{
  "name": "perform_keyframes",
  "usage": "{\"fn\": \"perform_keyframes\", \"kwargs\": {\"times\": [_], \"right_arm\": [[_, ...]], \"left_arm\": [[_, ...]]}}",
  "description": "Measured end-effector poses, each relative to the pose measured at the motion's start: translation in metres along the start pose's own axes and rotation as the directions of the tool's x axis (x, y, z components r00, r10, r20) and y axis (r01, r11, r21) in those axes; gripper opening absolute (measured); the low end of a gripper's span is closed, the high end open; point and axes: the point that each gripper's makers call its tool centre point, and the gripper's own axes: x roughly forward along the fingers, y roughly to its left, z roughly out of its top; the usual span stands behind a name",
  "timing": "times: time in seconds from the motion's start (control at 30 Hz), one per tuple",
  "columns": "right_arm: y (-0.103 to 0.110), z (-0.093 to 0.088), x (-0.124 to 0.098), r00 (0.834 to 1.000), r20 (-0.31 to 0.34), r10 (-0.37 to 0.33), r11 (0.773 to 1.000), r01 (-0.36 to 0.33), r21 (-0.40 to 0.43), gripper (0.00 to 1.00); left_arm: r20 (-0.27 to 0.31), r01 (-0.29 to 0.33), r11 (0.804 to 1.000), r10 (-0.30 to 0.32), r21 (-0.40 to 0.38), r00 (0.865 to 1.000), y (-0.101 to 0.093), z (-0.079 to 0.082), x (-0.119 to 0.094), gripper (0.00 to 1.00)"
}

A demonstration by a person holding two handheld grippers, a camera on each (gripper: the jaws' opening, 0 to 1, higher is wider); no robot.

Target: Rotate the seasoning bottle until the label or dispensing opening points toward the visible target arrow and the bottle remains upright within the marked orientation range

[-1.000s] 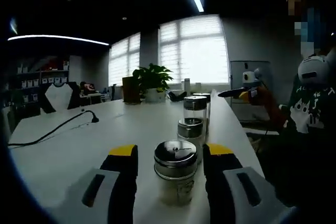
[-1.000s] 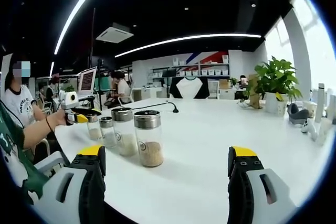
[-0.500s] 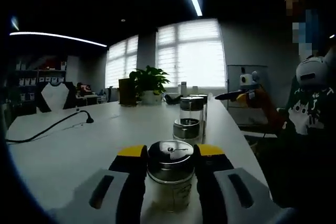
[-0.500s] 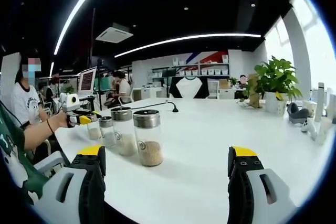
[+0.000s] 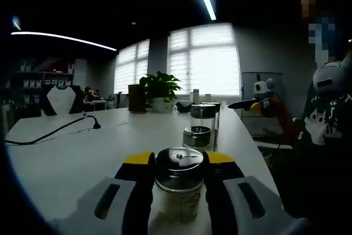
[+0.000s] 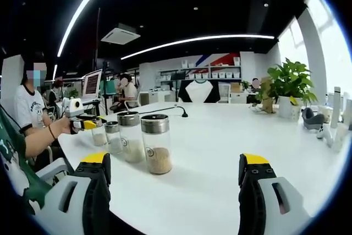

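My left gripper (image 5: 177, 164) is shut on the nearest seasoning bottle (image 5: 179, 191), a clear glass jar with a metal lid, which stands upright on the white table (image 5: 71, 163). Two more jars (image 5: 198, 135) line up behind it. In the right gripper view the same row appears as several jars (image 6: 155, 144) with pale seasoning. The left gripper (image 6: 81, 123) holds the small far one (image 6: 99, 134). My right gripper (image 6: 175, 171) hovers open over bare table, right of the row, with nothing between its jaws. It also appears in the left gripper view as the right gripper (image 5: 254, 102). No arrow mark is visible.
A potted plant (image 5: 159, 89) and small items stand at the table's far end by the windows. A black cable (image 5: 52, 133) crosses the left side. The table edge runs close to the person's body (image 5: 324, 119). People sit at a monitor (image 6: 91, 85).
The left jaws have come together on the nearest jar's lid from standing open around it a second ago. The right gripper has stayed put, open.
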Motion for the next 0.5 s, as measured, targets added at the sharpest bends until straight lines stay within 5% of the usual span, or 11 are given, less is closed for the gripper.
{"fn": "perform_keyframes", "kwargs": {"times": [0.5], "right_arm": [[0.0009,0.0006,0.0005,1.0,0.001,0.004,1.0,-0.004,-0.002,0.99]], "left_arm": [[-0.002,-0.08,0.997,0.08,-0.004,0.997,0.0012,-0.0001,-0.0008,0.36]]}}
